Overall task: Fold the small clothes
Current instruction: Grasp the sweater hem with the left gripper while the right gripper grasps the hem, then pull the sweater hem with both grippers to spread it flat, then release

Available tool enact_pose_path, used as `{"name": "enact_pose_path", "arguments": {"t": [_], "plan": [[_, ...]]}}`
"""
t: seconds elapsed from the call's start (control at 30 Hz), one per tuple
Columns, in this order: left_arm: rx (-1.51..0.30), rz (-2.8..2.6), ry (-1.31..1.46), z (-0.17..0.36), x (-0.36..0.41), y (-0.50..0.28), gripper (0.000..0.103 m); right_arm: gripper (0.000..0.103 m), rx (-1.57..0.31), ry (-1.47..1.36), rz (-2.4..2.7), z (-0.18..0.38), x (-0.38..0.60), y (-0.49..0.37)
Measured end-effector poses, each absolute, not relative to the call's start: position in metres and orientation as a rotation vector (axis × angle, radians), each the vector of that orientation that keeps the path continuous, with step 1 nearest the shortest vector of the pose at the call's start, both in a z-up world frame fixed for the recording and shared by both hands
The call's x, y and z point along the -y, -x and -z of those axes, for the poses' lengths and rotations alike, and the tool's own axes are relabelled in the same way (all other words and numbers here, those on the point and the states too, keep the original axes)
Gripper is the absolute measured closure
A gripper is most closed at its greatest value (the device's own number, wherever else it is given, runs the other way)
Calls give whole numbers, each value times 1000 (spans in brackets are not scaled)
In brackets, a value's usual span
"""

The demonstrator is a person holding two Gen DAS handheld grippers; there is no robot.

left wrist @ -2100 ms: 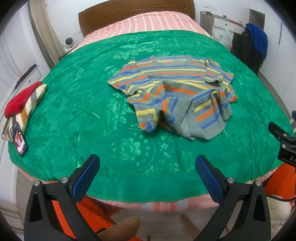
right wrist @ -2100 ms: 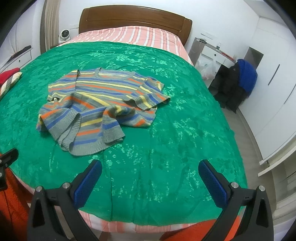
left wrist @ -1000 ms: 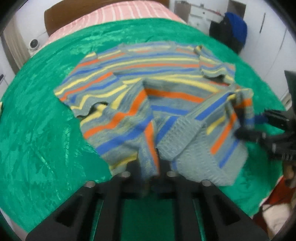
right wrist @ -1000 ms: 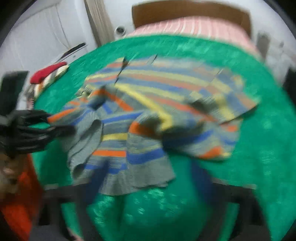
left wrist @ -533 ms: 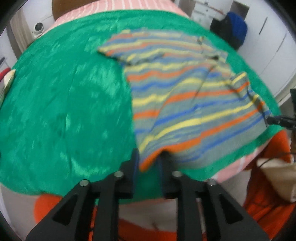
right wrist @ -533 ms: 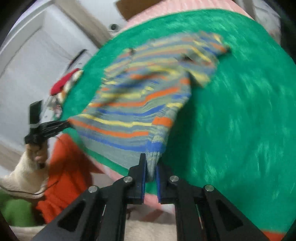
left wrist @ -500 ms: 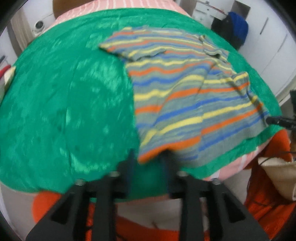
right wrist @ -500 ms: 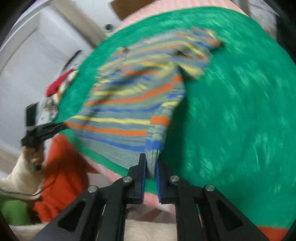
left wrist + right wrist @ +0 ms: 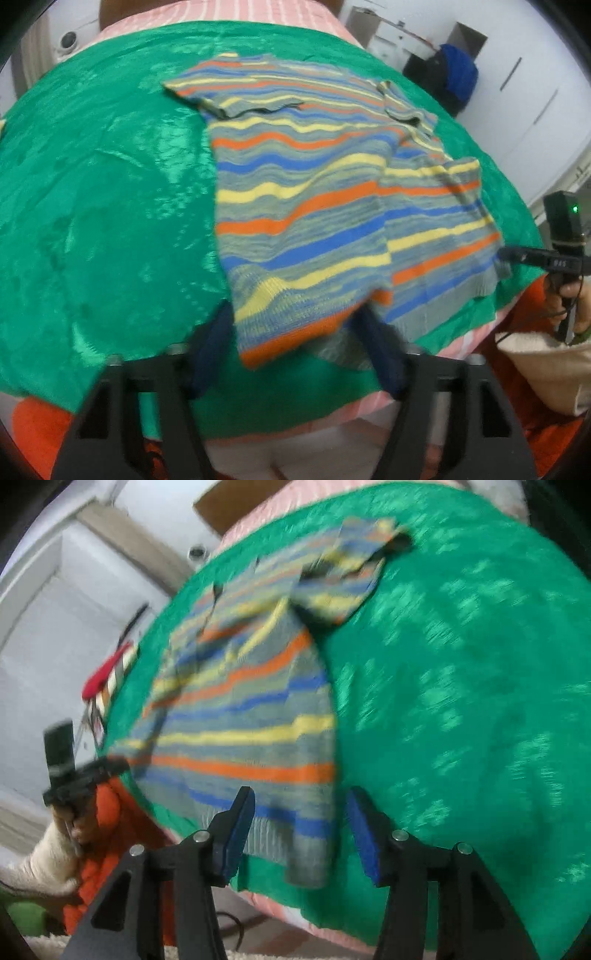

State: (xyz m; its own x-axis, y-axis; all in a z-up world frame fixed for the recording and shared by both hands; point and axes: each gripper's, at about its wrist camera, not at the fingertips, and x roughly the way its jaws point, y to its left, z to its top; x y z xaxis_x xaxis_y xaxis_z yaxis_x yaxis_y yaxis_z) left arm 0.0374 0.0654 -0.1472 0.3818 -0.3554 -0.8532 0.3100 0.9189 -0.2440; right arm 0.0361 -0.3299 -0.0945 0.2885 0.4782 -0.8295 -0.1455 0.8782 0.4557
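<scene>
We see the sweater [image 9: 325,206] spread flat on the green cover [image 9: 96,206], hem at the near edge of the bed, neck toward the headboard.

L gripper [image 9: 295,354]: pads apart w/ a moderate gap, jaws closing. The hem's orange corner lies between them, but the pads aren't pressing it. Pads are blurred.

R gripper [image 9: 301,830]: jaws opening, moderate gap. The other hem corner hangs between the blue pads [image 9: 236,834], loose, not pinched.

Each cam catches the other gripper at the far hem corner; we can't tell if it touches the knit. A hand [image 9: 570,302] in a cream sleeve holds the R one. Red item [image 9: 101,672] sits at the cover's far-left edge.
</scene>
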Motion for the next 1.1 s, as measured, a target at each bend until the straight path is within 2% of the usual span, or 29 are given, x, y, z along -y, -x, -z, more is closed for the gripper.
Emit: {"name": "enact_pose_path", "arguments": {"t": [0.03, 0.07, 0.23, 0.33, 0.43, 0.53, 0.67, 0.8, 0.97, 1.1], "plan": [[-1133, 441, 52, 150, -65, -39, 96, 83, -1228, -293, -436, 95, 326, -35], [-1155, 453, 69, 151, -66, -39, 96, 100, -1242, -275, -443, 94, 323, -32], [-1134, 543, 153, 117, -92, -24, 96, 98, -1221, -355, -503, 47, 334, -6], [-1170, 547, 103, 111, -96, -19, 97, 98, -1225, -327, -503, 21, 338, 15], [-1285, 499, -20, 136, -76, -21, 97, 98, -1299, -311, -434, 41, 340, 18], [-1341, 426, -144, 162, -56, -22, 96, 98, -1390, -247, -330, 85, 334, 13], [-1346, 395, -76, 166, -60, -26, 94, 98, -1423, -214, -263, 115, 327, 9], [-1339, 373, 3, 161, -79, -21, 94, 98, -1420, -207, -246, 114, 325, 7], [-1352, 304, -4, 162, -95, -8, 102, 98, -1423, -190, -240, 115, 321, 9], [-1354, 264, 14, 158, -104, -2, 102, 98, -1426, -183, -235, 117, 311, 5]]}}
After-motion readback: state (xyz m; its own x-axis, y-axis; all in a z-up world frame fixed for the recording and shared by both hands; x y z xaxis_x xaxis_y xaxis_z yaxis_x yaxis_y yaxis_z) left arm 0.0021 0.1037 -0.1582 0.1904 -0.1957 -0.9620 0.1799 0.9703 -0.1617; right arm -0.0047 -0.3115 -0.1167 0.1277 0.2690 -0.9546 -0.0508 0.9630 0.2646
